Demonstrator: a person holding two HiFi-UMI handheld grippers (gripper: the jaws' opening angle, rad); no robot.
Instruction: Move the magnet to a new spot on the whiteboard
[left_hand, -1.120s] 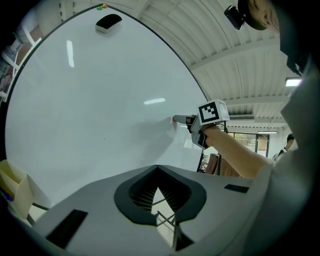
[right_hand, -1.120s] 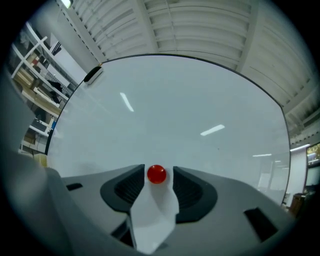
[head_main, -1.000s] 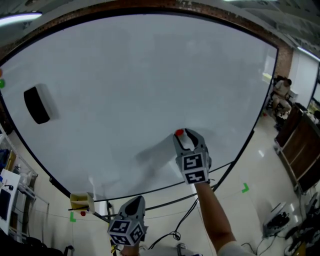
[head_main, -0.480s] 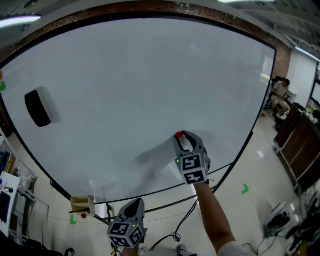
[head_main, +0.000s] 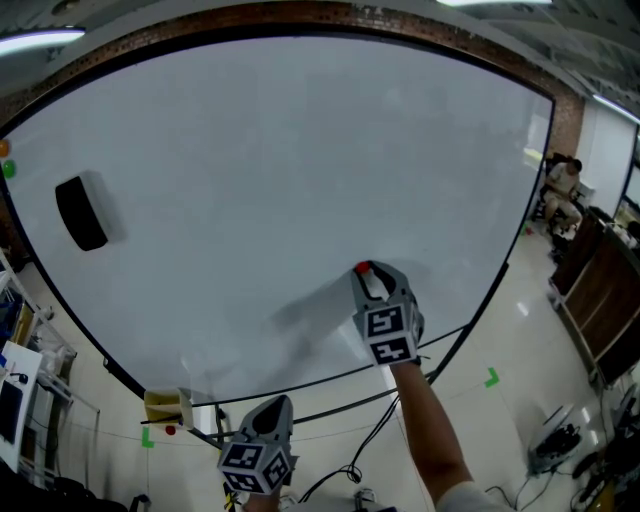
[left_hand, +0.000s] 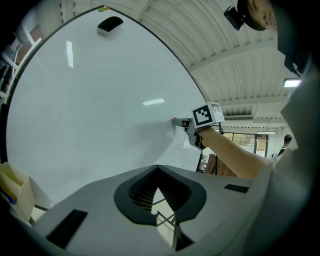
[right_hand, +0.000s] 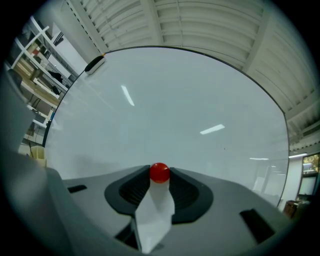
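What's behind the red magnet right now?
The bare whiteboard; the red magnet covers its own contact spot. The right gripper has just been closing its jaws, with the magnet between their tips.

- The whiteboard (head_main: 250, 180) is seen as smooth and glossy, with ceiling lights mirrored in it.
- The magnet (right_hand: 160, 172) is shown as red and shiny.
- The left gripper (left_hand: 157, 168) is cased in matt grey plastic; its fingers (left_hand: 132, 197) are lined with dark ribbed pads.
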